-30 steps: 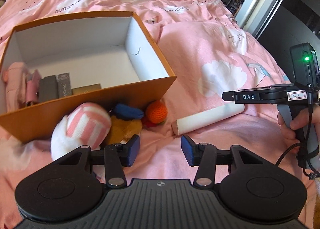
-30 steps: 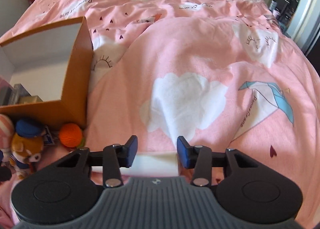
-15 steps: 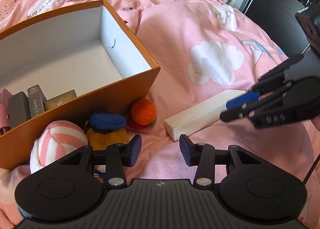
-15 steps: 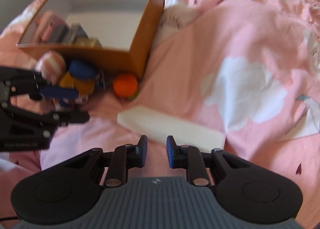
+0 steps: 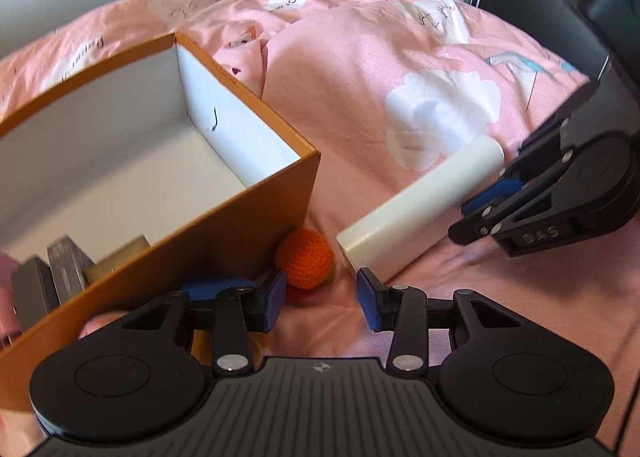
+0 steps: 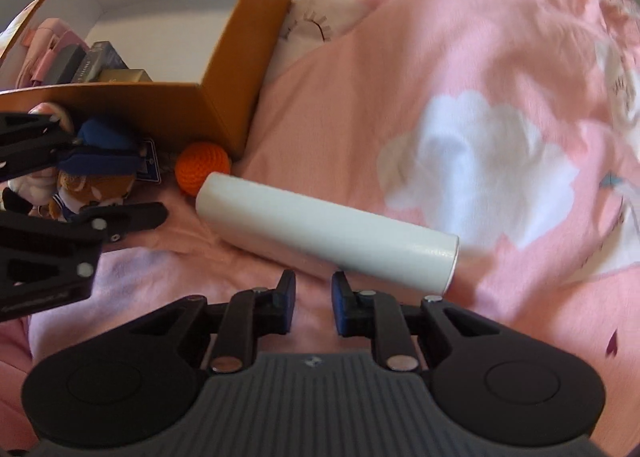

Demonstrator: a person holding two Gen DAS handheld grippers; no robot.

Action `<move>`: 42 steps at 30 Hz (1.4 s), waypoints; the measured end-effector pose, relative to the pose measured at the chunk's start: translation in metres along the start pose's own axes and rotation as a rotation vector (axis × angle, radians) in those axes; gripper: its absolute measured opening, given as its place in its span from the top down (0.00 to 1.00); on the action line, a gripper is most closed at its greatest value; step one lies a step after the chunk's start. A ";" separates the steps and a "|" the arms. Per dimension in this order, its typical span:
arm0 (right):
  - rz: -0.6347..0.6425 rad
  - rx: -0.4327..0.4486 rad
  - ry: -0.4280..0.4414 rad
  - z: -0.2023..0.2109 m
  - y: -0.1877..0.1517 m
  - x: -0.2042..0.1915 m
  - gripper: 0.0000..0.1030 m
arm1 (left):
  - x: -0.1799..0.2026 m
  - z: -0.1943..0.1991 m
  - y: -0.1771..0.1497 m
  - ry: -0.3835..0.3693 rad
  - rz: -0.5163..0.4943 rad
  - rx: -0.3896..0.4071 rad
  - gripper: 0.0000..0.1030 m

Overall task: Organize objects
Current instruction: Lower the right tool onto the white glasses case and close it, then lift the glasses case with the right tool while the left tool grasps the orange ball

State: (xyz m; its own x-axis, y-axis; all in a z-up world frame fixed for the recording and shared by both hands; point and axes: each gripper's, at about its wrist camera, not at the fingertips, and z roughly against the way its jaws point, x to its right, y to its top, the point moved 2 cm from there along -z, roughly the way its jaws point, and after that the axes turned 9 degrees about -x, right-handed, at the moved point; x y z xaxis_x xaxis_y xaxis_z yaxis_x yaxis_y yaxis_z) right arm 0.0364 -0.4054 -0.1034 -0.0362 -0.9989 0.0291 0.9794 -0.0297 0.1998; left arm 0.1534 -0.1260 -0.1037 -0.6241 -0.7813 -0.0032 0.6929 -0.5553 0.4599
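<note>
A long white tube (image 5: pixel 420 209) lies on the pink bed; it also shows in the right wrist view (image 6: pixel 328 233). An orange knitted ball (image 5: pixel 306 263) sits against the corner of the orange cardboard box (image 5: pixel 224 233), beside a plush with a blue cap (image 6: pixel 96 173). My left gripper (image 5: pixel 322 303) is open and empty, just in front of the ball. My right gripper (image 6: pixel 313 307) is open with a narrow gap, empty, close behind the tube; it shows in the left wrist view (image 5: pixel 492 201) near the tube's far end.
The box (image 6: pixel 224 89) holds several small boxes (image 6: pixel 96 65) and a pink item (image 6: pixel 44 45) at its left end. A pink-striped plush sits partly hidden by the left gripper. Pink bedding (image 6: pixel 460 77) spreads to the right.
The left gripper moved forward toward the ball and box corner. The right gripper came nearer to the tube and its jaws widened slightly. The tube turned round side up.
</note>
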 end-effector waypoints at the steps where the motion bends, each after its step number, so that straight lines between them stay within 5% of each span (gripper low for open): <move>1: 0.047 0.018 -0.023 0.000 0.002 -0.002 0.81 | 0.001 -0.003 0.001 0.017 -0.022 0.000 0.53; 5: 0.194 0.072 -0.129 -0.004 0.012 -0.001 0.80 | 0.006 -0.012 0.004 0.063 -0.115 0.013 0.53; 9: 0.292 0.055 -0.102 -0.007 0.020 0.004 0.76 | 0.010 -0.023 0.008 0.095 -0.174 0.002 0.53; 12: 0.392 0.055 -0.095 -0.003 0.020 0.000 0.58 | 0.011 -0.033 0.009 0.083 -0.140 -0.023 0.52; 17: 0.587 0.039 -0.111 -0.003 0.016 -0.011 0.57 | 0.016 -0.045 0.010 0.108 -0.137 -0.020 0.52; 21: 0.770 0.047 -0.114 -0.005 0.014 -0.022 0.41 | 0.016 -0.049 0.009 0.111 -0.120 -0.014 0.51; 24: 0.891 0.029 -0.140 -0.009 0.014 -0.032 0.40 | 0.015 -0.052 0.010 0.117 -0.084 -0.011 0.51; 30: 0.977 -0.016 -0.211 -0.030 0.017 -0.040 0.39 | 0.010 -0.052 0.012 0.107 0.073 0.000 0.50; 38: 1.019 0.001 -0.227 -0.041 0.016 -0.043 0.35 | 0.019 -0.051 0.016 0.198 0.123 -0.040 0.44; 42: 1.053 -0.008 -0.236 -0.042 0.018 -0.046 0.35 | 0.014 -0.051 0.017 0.182 0.170 -0.053 0.42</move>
State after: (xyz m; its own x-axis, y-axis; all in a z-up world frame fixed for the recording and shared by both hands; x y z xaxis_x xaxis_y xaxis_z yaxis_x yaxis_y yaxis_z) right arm 0.0643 -0.3620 -0.1418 0.7884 -0.4908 0.3708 0.5423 0.8391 -0.0425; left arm 0.1751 -0.1607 -0.1407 -0.4252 -0.9004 -0.0916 0.8034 -0.4221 0.4200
